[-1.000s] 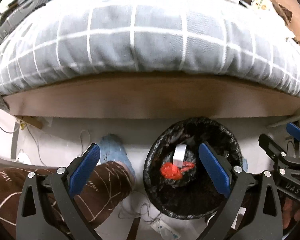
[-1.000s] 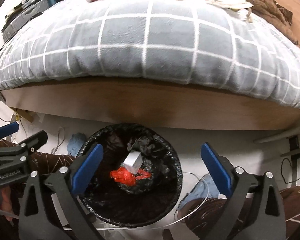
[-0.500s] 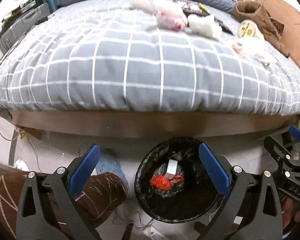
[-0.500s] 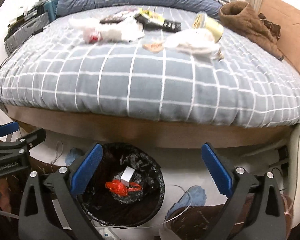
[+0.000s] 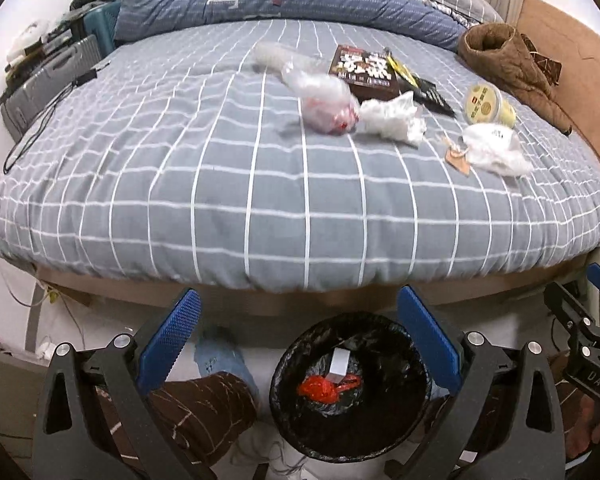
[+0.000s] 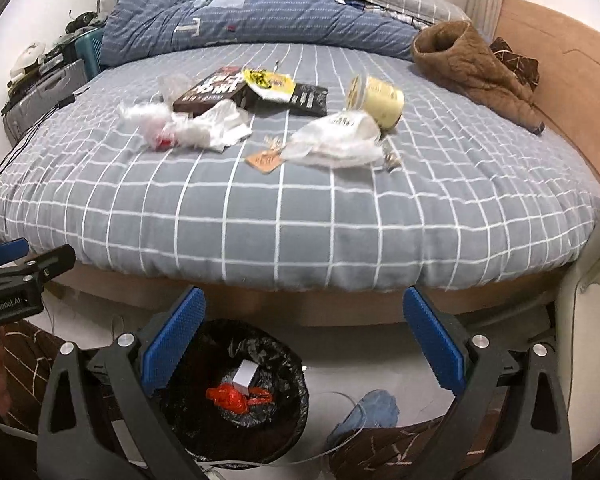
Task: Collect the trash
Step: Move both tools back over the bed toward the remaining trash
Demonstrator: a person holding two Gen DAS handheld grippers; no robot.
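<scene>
both grippers, left (image 5: 296,340) and right (image 6: 304,340): jaws spread, empty | risk: crumpled tissue (image 6: 216,126) at 11 o'clock slips, missing bin (image 6: 236,392)

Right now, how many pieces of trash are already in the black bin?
2 visible: a red crumpled wrapper near the middle of the bin, and a small white box touching it just behind. More could be hidden in the black liner's folds.

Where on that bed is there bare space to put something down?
The near half of the bedspread, between the bed's front edge and the litter, is bare, as is its left side beside the suitcase. The middle is crowded: tissues, book, cup, plastic bags. The brown coat fills the far right.
</scene>
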